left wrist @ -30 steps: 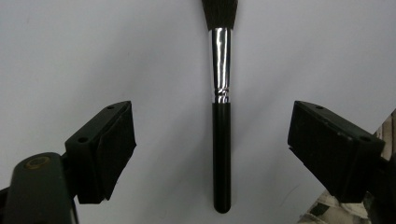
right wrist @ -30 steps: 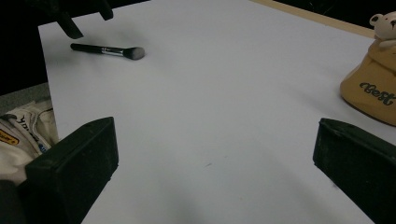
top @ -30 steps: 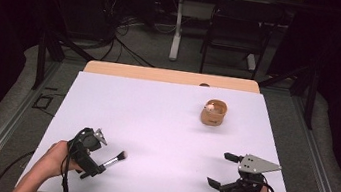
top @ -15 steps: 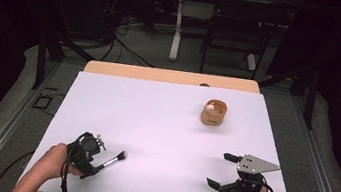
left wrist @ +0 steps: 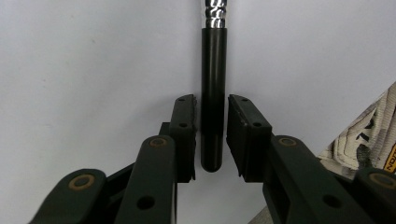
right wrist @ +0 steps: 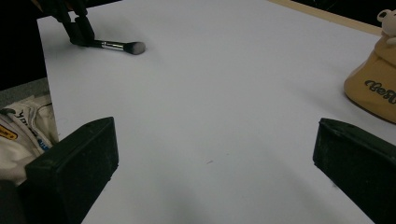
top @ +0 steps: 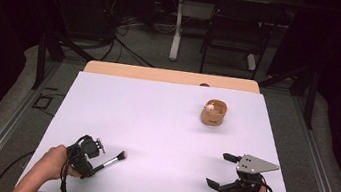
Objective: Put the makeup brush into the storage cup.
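White sheeting covers the desk (top: pixel 165 120), and the tan holder (top: pixel 213 114) far right carries dark looping script too cut off to read, with broad bare space between it and the near edge. Down at the near-left corner the left gripper (left wrist: pixel 212 135) has just been closing around the makeup brush's (left wrist: pixel 213 93) black handle, the left pad touching, a sliver of gap at the right. Over at near right, the right gripper (top: pixel 230 172) stands wide open, holding nothing.

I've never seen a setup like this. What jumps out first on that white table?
Near the front left corner, the left gripper has just been closing its jaws around the black handle of a makeup brush with a silver collar lying on the white table. Front right, the right gripper waits wide open and empty, and a small tan rounded holder with a little figure on top stands toward the back right.
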Demonstrator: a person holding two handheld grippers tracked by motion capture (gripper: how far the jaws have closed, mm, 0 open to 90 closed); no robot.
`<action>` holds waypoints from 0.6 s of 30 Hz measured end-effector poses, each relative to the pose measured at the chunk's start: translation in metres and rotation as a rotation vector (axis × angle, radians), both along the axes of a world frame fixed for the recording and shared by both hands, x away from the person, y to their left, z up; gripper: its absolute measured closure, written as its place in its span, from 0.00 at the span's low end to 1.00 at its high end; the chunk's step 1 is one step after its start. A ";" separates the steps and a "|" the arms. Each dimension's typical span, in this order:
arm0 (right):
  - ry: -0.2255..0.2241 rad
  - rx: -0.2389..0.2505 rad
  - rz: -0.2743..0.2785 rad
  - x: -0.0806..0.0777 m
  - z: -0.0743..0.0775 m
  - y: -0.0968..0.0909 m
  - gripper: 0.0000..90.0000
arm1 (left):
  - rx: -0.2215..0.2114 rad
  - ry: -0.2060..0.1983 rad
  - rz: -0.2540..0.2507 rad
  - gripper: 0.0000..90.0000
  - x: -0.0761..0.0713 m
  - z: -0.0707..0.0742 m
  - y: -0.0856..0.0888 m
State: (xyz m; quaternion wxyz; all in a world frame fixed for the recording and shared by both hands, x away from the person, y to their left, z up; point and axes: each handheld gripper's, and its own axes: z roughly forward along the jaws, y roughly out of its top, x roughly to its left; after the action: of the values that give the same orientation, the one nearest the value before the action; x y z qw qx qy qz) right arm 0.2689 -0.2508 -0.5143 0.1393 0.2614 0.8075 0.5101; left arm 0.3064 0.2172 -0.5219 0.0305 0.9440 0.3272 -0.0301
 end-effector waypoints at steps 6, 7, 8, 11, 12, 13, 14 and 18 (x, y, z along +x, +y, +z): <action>0.001 -0.001 0.000 0.000 0.000 0.000 0.00 | 0.010 -0.011 -0.003 0.84 0.000 -0.002 -0.001; 0.000 -0.002 0.000 0.000 0.000 0.000 0.00 | 0.014 -0.013 -0.004 0.85 -0.001 -0.002 -0.001; 0.001 -0.002 0.001 0.000 0.000 0.000 0.00 | 0.015 -0.015 -0.004 0.86 -0.001 -0.002 -0.001; 0.000 -0.003 0.005 0.000 0.000 0.000 0.00 | 0.016 -0.023 -0.004 0.87 -0.003 -0.002 -0.002; 0.001 -0.005 0.005 0.000 0.000 0.000 0.00 | 0.018 -0.029 -0.005 0.87 -0.003 -0.002 -0.002; 0.002 -0.005 0.005 0.000 0.000 0.001 0.00 | 0.018 -0.032 -0.011 0.87 -0.003 -0.002 -0.002; 0.002 -0.008 0.003 0.000 0.000 0.001 0.00 | 0.018 -0.033 -0.015 0.87 -0.003 -0.002 -0.002; -0.001 -0.003 0.006 -0.001 0.000 0.000 0.00 | -0.002 -0.045 -0.019 0.88 -0.005 -0.002 0.000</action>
State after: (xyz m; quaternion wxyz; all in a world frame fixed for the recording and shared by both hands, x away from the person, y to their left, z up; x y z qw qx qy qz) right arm 0.2681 -0.2504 -0.5140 0.1387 0.2586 0.8088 0.5096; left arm 0.3014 0.2177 -0.5237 0.0384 0.9475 0.3173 -0.0093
